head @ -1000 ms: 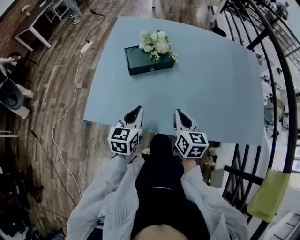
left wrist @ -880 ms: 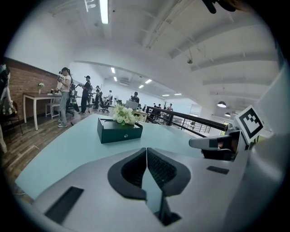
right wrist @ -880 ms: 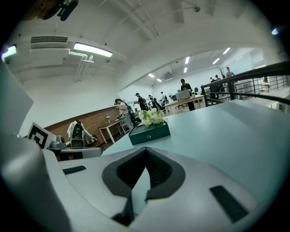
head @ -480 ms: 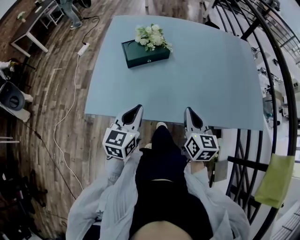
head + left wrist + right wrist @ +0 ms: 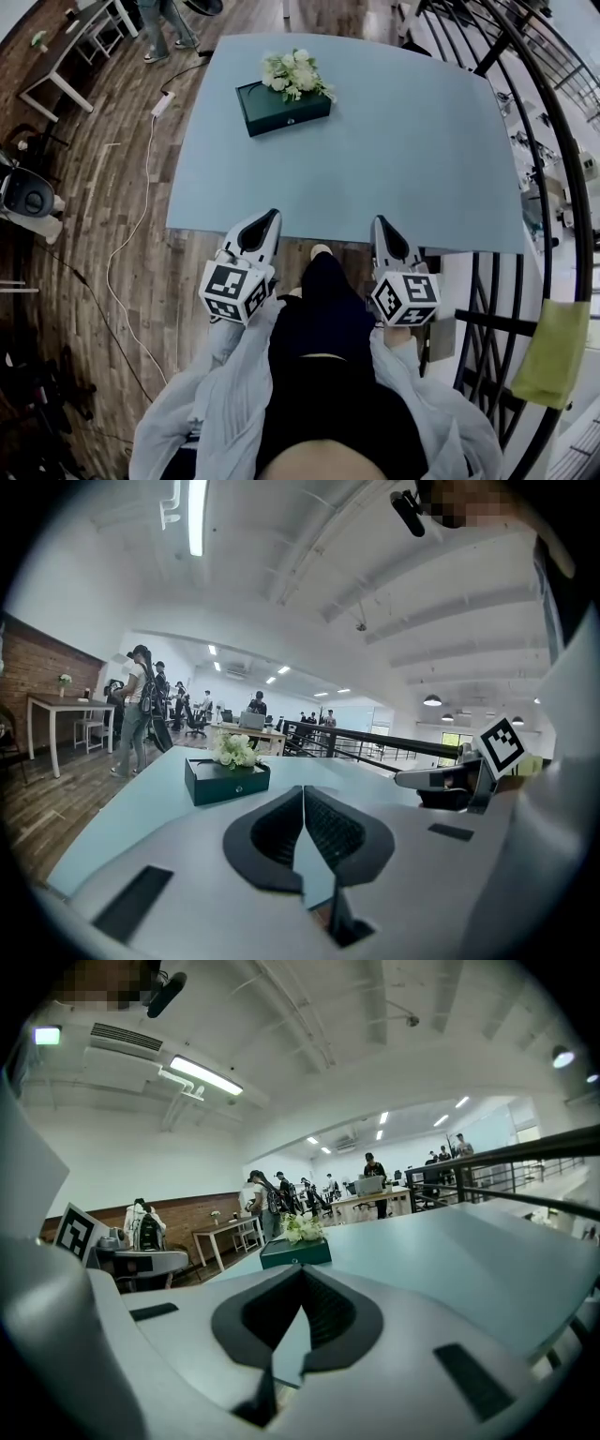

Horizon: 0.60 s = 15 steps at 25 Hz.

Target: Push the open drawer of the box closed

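Note:
A dark green box (image 5: 281,110) lies at the far left of the light blue table (image 5: 394,159), with white flowers (image 5: 292,73) on its lid. Its front face with a small knob is turned toward me; I cannot tell how far the drawer stands out. My left gripper (image 5: 272,217) and right gripper (image 5: 379,222) hover at the table's near edge, far short of the box, both shut and holding nothing. The left gripper view shows the box (image 5: 227,780) ahead and to the left beyond the shut left gripper (image 5: 303,790). In the right gripper view the box (image 5: 295,1252) is straight ahead past the shut right gripper (image 5: 302,1269).
A black metal railing (image 5: 553,141) curves along the table's right side, with a yellow-green cloth (image 5: 548,356) draped on it. On the wooden floor to the left run a white cable and power strip (image 5: 161,103). People (image 5: 136,710) stand by a wooden desk (image 5: 66,56) beyond the table.
The box sits slightly farther up and left in the head view. The right gripper has shifted a little to the right. Both grippers stay shut at the near edge.

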{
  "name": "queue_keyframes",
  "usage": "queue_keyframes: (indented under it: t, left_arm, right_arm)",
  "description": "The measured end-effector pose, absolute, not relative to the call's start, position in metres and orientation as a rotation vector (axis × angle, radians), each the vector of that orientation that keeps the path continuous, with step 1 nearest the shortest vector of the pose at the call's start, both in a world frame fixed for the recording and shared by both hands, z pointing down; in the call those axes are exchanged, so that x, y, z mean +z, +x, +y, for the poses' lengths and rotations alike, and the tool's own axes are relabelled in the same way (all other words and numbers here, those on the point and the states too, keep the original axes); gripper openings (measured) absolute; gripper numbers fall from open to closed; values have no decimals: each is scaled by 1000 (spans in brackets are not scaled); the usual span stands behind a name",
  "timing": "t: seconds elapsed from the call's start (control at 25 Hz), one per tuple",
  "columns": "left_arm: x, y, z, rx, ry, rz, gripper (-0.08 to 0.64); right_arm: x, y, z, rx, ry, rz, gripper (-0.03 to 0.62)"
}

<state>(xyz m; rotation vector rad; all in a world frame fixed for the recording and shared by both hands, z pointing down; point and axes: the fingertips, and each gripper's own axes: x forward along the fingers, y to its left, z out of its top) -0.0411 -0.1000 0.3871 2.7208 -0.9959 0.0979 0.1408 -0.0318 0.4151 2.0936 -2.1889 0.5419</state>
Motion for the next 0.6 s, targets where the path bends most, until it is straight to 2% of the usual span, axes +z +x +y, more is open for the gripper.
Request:
queue_keyframes:
  t: [0.6]
  left_arm:
    - [389, -24, -102, 89, 2696, -976, 20]
  right_arm:
    - [416, 151, -30, 573, 2095, -2191, 6]
